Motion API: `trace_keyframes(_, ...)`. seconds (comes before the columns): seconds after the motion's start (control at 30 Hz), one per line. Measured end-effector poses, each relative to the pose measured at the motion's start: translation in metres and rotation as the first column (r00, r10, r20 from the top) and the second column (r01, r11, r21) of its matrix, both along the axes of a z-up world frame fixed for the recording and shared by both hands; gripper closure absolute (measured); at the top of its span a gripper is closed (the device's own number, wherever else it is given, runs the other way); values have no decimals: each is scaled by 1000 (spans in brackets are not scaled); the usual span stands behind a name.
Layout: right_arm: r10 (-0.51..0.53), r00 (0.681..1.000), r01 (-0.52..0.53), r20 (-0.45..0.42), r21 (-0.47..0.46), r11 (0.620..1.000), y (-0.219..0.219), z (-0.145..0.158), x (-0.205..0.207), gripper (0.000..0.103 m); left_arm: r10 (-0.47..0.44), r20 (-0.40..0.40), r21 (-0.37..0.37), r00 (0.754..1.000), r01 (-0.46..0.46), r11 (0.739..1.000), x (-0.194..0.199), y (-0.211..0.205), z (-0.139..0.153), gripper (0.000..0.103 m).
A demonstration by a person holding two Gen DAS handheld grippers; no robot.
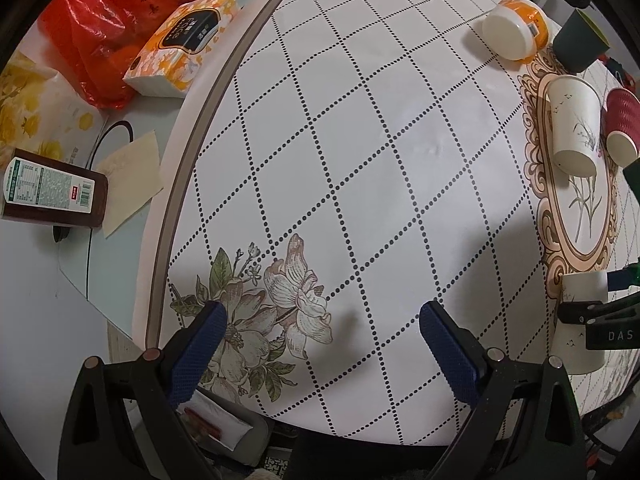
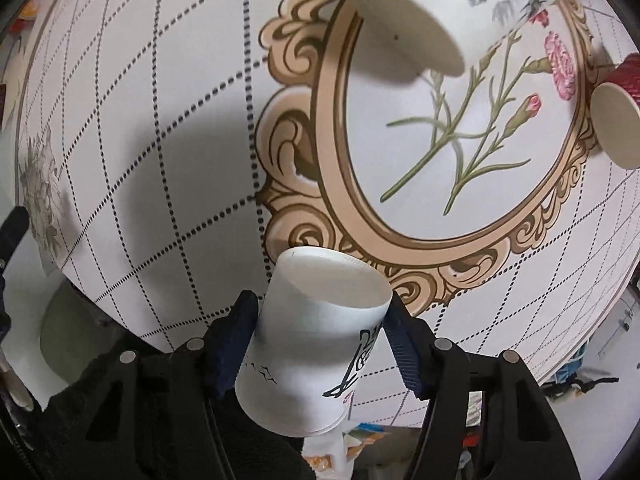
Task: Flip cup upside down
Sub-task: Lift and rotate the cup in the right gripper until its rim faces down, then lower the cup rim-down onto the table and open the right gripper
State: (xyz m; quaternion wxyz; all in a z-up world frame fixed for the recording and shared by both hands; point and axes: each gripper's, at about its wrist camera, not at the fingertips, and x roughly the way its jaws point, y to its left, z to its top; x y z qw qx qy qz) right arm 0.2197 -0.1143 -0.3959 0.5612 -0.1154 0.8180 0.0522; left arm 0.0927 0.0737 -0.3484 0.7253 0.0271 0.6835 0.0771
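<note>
Cup [image 2: 316,340] sits in our right claw [image 2: 320,344], pinched across its white paper wall by both blue pads, just above the near edge of the desk [image 2: 160,128]. We see its flat closed base turned up and away from the camera, its wider rim pointing down toward us, so the turn looks largely made. We judge it tilted rather than square; we cannot tell whether any part of the rim touches the cloth.

Left claw [image 1: 320,344] is spread wide over the flower print, holding nothing.

Further back, a second white cup [image 2: 452,12] and a red ribbed cup [image 2: 618,120] stand base-up already. From the left view we also note an orange tub [image 1: 514,34] and a dark green cup [image 1: 578,42].

Left to do, by our reckoning: level the rim, set it down on the desk, let go.
</note>
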Motion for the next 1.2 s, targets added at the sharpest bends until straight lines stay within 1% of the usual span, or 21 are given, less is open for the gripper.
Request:
trace_keyframes(0.17, 11, 995, -12, 96, 13, 1000, -3, 26, -4, 38, -7, -9, -9, 1000, 7, 1000, 2, -6, -1, 4)
trace_keyframes(0.23, 23, 984, -25, 179, 12, 1000, -12, 44, -22, 38, -12, -13, -16, 1000, 12, 1000, 4, -9, -1, 4)
trace_keyframes(0.3, 10, 968, -18, 251, 30, 999, -18, 61, -31, 38, -17, -17, -24, 1000, 16, 1000, 6, -14, 0, 4)
trace_keyframes(0.33, 1, 953, -12, 303, 36, 999, -22, 69, -33, 38, -18, -19, -28, 1000, 17, 999, 7, -16, 0, 4)
trace_keyframes(0.37, -11, 926, -8, 376, 49, 999, -27, 80, -36, 38, -19, -19, -31, 1000, 19, 999, 8, -18, 0, 4)
trace_keyframes(0.43, -19, 874, -11, 485, 59, 998, -33, 92, -44, 38, -23, -20, -38, 1000, 22, 999, 11, -22, 0, 4)
trace_keyframes(0.5, -31, 784, -10, 619, 62, 998, -41, 101, -57, 38, -28, -25, -42, 999, 26, 999, 13, -25, -1, 4)
trace_keyframes(0.53, -41, 745, -2, 665, 64, 998, -38, 108, -69, 38, -30, -27, -43, 999, 29, 999, 14, -26, -1, 4)
trace_keyframes(0.63, -59, 664, 19, 745, 63, 998, -38, 113, -88, 38, -49, -31, -34, 998, 48, 998, 15, -31, -2, 4)
trace_keyframes(0.67, -65, 638, 25, 767, 63, 998, -40, 109, -96, 38, -57, -32, -31, 998, 56, 998, 15, -33, -2, 4)
trace_keyframes(0.7, -65, 619, 25, 783, 63, 998, -29, 110, -99, 38, -68, -34, -28, 997, 67, 997, 15, -36, -3, 4)
trace_keyframes(0.73, -58, 602, 21, 796, 57, 998, -31, 110, -104, 38, -74, -34, -27, 997, 73, 997, 14, -38, -3, 4)
trace_keyframes(0.77, -54, 596, 15, 801, 56, 998, -31, 110, -111, 38, -82, -35, -27, 996, 81, 996, 13, -40, -3, 4)
trace_keyframes(0.8, -60, 603, 11, 795, 66, 998, -32, 108, -116, 40, -106, 4, -87, 994, 106, 991, 12, -43, -3, 4)
trace_keyframes(0.83, -62, 611, 9, 789, 72, 997, -28, 99, -117, 40, -112, 6, -88, 994, 112, 990, 11, -45, -3, 4)
trace_keyframes(0.93, -51, 616, 5, 786, 61, 998, -23, 93, -124, 40, -131, 15, -91, 991, 131, 987, 7, -51, 0, 4)
trace_keyframes(1.03, -92, 634, 30, 768, 95, 995, -27, 88, -124, 39, -147, 29, -94, 989, 149, 984, 5, -57, 4, 4)
trace_keyframes(1.07, -108, 646, 37, 756, 111, 993, -28, 87, -125, 39, -152, 34, -97, 988, 155, 983, 4, -59, 6, 4)
trace_keyframes(1.1, -114, 649, 44, 752, 113, 993, -28, 87, -125, 35, -159, 41, -99, 986, 162, 982, 3, -60, 8, 4)
trace_keyframes(1.13, -123, 648, 49, 752, 120, 992, -28, 89, -127, 25, -165, 47, -100, 985, 169, 981, 3, -61, 10, 4)
trace_keyframes(1.2, -155, 651, 54, 743, 158, 986, -30, 95, -131, 18, -182, 60, -106, 982, 187, 977, 1, -63, 17, 4)
